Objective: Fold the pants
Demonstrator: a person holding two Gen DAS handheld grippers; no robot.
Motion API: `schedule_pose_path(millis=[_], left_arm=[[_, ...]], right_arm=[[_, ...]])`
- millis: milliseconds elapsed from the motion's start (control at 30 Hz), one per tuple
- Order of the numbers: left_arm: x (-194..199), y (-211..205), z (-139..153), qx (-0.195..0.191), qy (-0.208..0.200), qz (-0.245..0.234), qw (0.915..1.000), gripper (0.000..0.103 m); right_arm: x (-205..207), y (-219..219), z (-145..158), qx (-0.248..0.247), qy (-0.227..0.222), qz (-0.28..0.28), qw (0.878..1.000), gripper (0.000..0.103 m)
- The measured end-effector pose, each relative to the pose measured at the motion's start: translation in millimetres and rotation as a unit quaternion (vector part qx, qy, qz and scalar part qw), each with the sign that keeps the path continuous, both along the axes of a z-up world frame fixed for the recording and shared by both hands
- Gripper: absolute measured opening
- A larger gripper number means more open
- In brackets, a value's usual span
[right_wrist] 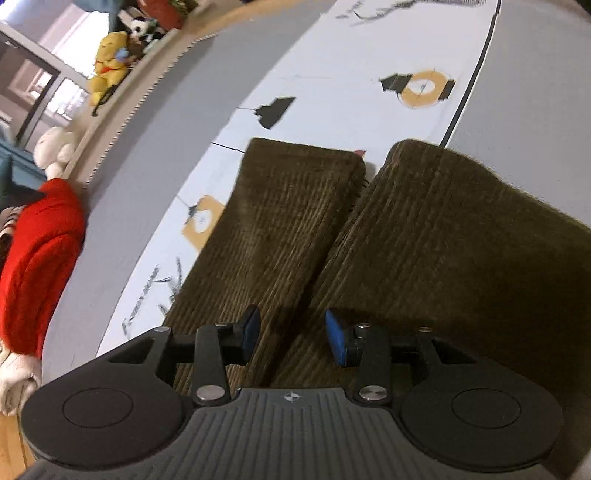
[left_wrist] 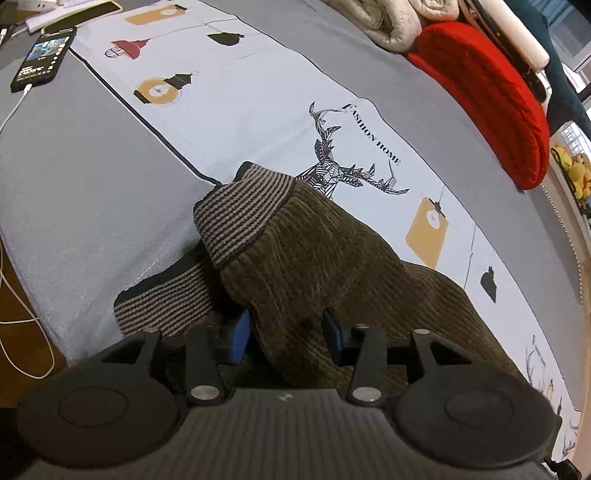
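You had olive corduroy pants [left_wrist: 317, 240] with a brown-and-grey striped waistband [left_wrist: 240, 214] at frame centre, on a grey sheet [left_wrist: 92, 166] whose pale band showed a black deer [left_wrist: 343, 162] and ochre lamps. Upper right lay a red cushion [left_wrist: 487, 99]; your pads [right_wrist: 338, 338] were blue.

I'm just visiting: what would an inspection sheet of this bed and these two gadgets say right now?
Surface: bedspread, grey with a pale printed strip.
Job's things: brown corduroy pants with striped waistband; both legs lie side by side.
Clutter: phone, red cushion, folded blankets.
Grippers: left gripper open, fabric bunched between its pads; right gripper open above the legs.
Cables: white charging cable plugged into the phone.
Surroundings: plush toys on a ledge.
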State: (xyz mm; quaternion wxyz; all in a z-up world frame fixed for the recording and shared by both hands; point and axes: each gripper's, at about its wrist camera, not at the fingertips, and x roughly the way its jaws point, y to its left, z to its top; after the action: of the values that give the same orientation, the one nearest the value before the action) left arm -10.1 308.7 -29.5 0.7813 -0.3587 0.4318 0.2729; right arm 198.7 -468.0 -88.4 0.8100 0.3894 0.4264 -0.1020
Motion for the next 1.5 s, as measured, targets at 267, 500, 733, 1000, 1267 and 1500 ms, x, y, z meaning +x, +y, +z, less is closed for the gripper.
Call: schedule_pose_path(millis=[267, 500, 733, 1000, 1267, 1500], left_arm=[[9.1, 7.1, -3.9, 0.011, 0.010, 0.011, 0.9998, 0.046], [7.3, 1.4, 24.9, 0.050, -0.038, 0.001, 0.9980, 0.011], [-15.8, -5.1, 67.0, 0.090, -0.108, -0.010, 0.9900, 0.009], [-49.1, 12.5, 23.3, 0.025, 0.044, -0.022, 0.9985, 0.005], [-56.0, 6.7, 26.2, 0.046, 0.054, -0.049, 0.9963, 0.010], [-63.7, -4.4, 53.6, 0.171, 0.019, -0.037, 0.9844, 0.029]], right_arm=[[20.4, 0.5, -5.6, -0.025, -0.005, -0.010, 1.000, 0.028], [9.4, -7.2, 29.5, -0.026, -0.080, -0.009, 0.996, 0.002], [-79.3, -7.2, 131.8, -0.071, -0.204, -0.043, 0.976, 0.002], [-158.0, -34.1, 50.9, -0.095, 0.026, -0.084, 0.992, 0.002], [-152.3, -40.6, 32.0, -0.083, 0.052, -0.076, 0.992, 0.002], [-145.6, -37.3, 22.3, -0.077, 0.083, -0.106, 0.988, 0.008]])
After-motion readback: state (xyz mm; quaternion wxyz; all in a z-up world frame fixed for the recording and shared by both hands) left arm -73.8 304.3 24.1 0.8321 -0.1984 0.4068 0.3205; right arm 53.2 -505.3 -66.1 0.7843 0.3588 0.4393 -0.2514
